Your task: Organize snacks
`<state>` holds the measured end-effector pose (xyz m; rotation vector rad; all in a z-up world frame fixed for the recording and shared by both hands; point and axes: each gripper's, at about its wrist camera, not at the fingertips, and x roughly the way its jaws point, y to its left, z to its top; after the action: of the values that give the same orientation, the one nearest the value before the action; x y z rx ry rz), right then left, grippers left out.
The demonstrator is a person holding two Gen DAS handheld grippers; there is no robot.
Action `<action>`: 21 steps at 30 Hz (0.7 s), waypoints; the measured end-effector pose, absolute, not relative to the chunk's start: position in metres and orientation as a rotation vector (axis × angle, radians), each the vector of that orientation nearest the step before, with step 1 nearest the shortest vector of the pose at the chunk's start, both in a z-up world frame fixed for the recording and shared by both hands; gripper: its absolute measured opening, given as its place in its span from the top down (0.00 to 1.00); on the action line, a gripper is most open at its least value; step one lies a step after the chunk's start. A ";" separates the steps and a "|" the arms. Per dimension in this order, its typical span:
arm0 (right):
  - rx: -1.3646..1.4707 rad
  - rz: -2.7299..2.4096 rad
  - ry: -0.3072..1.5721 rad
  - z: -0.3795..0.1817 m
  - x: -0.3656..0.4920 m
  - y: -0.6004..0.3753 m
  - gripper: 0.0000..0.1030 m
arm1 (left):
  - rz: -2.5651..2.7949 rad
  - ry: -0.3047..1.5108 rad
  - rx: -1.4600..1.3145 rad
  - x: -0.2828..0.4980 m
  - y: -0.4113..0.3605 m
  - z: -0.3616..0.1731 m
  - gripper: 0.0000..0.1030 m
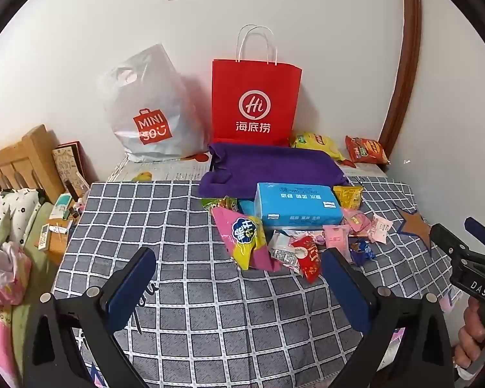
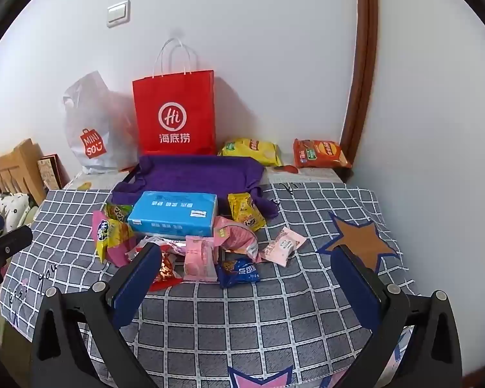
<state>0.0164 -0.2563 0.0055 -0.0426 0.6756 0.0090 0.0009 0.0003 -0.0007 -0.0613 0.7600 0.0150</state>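
**Mostly light, crinkly packets — best pinched at a sealed edge**

Clearly nothing is held yet: the left gripper (image 1: 239, 278) and the right gripper (image 2: 245, 274) both hover above the checked cloth (image 1: 184, 307) with their jaws wide apart and empty. The snacks lie in a loose heap near the middle of the cloth, just ahead of both grippers — a pink-and-yellow crisp bag (image 1: 245, 242), a red foil packet (image 2: 166, 270), pale pink wrapped cakes (image 2: 199, 258) and a small blue packet (image 2: 239, 271). Two larger bags, yellow (image 2: 252, 150) and orange (image 2: 320, 153), rest well apart against the wall.

These packets are judged to be light, air-filled and slippery, with brittle contents that would be crushed by a hard squeeze. A hold is better taken on a crimped end seam or a corner than across the puffed belly.

A blue tissue pack (image 2: 174, 215) sits on the heap's far side, touching or overlapping several packets, so neighbours may be dragged when one is lifted. Behind it a purple cloth (image 2: 194, 171) is spread, and a red paper bag (image 2: 176, 113) and a white plastic bag (image 2: 93, 132) stand against the wall — likely destinations, though reaching them means passing over the tissue pack.
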 end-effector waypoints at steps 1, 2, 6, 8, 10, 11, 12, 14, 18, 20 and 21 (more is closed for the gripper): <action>-0.043 0.008 0.671 0.005 0.016 -0.256 0.00 | 0.013 0.763 -0.063 0.002 0.000 -0.001 0.01; -0.045 0.008 0.668 0.005 0.016 -0.256 0.00 | 0.013 0.765 -0.065 0.003 0.000 -0.001 0.01; -0.040 0.006 0.663 0.005 0.018 -0.258 0.00 | 0.007 0.739 -0.057 0.001 -0.001 0.005 0.01; -0.034 0.009 0.662 0.009 0.013 -0.254 0.00 | 0.015 0.731 -0.038 -0.001 -0.007 0.008 0.01; -0.034 0.012 0.657 0.014 0.012 -0.255 0.00 | 0.016 0.726 -0.035 0.000 -0.011 0.007 0.01; -0.033 0.011 0.657 0.015 0.012 -0.255 0.00 | 0.010 0.717 -0.045 -0.003 -0.005 0.005 0.01; -0.031 0.011 0.657 0.016 0.012 -0.255 0.00 | 0.010 0.714 -0.045 -0.003 -0.005 0.005 0.01; -0.031 0.011 0.653 0.016 0.012 -0.255 0.00 | 0.007 0.710 -0.046 -0.004 -0.006 0.006 0.01; -0.032 0.007 0.646 0.017 0.010 -0.255 0.00 | 0.001 0.705 -0.051 -0.006 -0.007 0.006 0.01; -0.030 0.008 0.643 0.017 0.009 -0.256 0.00 | 0.002 0.703 -0.048 -0.006 -0.008 0.006 0.01; -0.030 0.007 0.643 0.017 0.008 -0.256 0.00 | 0.001 0.702 -0.049 -0.007 -0.007 0.006 0.01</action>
<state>0.0083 -0.2556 0.0172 -0.0301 0.6425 0.0073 -0.0065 -0.0069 0.0065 -0.0494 0.7020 0.0006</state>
